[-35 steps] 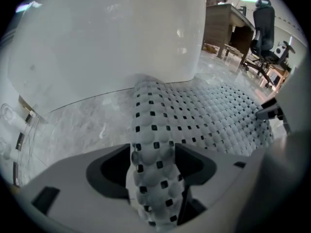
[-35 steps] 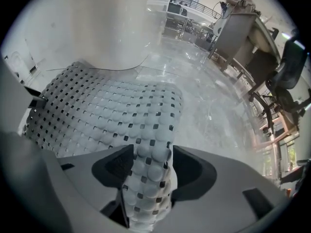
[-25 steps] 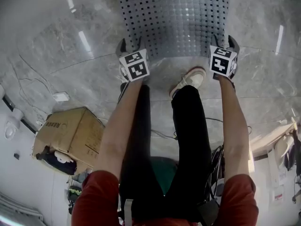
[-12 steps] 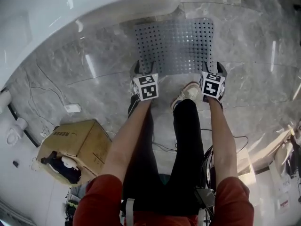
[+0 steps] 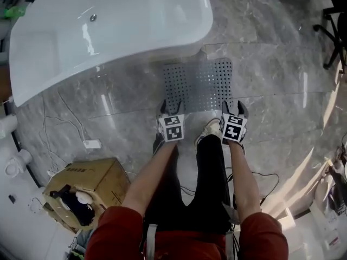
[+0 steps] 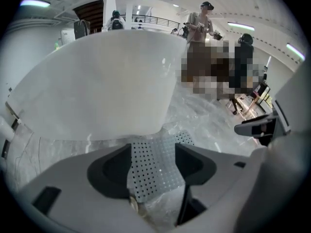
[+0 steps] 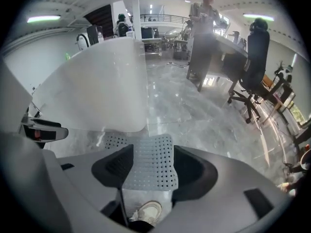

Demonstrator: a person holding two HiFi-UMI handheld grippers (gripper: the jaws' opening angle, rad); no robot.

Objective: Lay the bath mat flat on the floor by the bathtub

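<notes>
— Where is the bath mat (image 5: 198, 84)?

— On the grey marble floor (image 5: 282, 91), straight ahead of the person's feet. In the head view its far end reaches the foot of the white bathtub (image 5: 108, 31). Its near end sits at the two grippers.

— Are they gripping it?

— Yes. The left gripper (image 5: 170, 107) has the near left corner and the right gripper (image 5: 233, 108) the near right corner. Each gripper's own view shows its jaws clamped on a strip of the holed grey mat, which fills the gap between them.

— Does the head view show that?

— No. There the marker cubes (image 5: 172, 128) cover most of the jaws. Only the gripper views show that the near edge is raised off the floor. In the right gripper view a white shoe (image 7: 146, 211) shows just below that edge. In the left gripper view the strip is bent and buckled, while the far part lies down by the tub.

— What does the head view add?

— A cardboard box (image 5: 89, 177) at the person's left, well apart from the mat. Between it and the tub lies a small white corded block (image 5: 92, 143).

— And the room?

— The floor is glossy, with strip lights reflected in it. The gripper views look past the tub into a big open hall. There is a desk (image 7: 204, 57) with a black office chair (image 7: 253, 57), a railing (image 7: 165, 18) high at the back, and a person (image 7: 208, 6) standing far off.
</notes>
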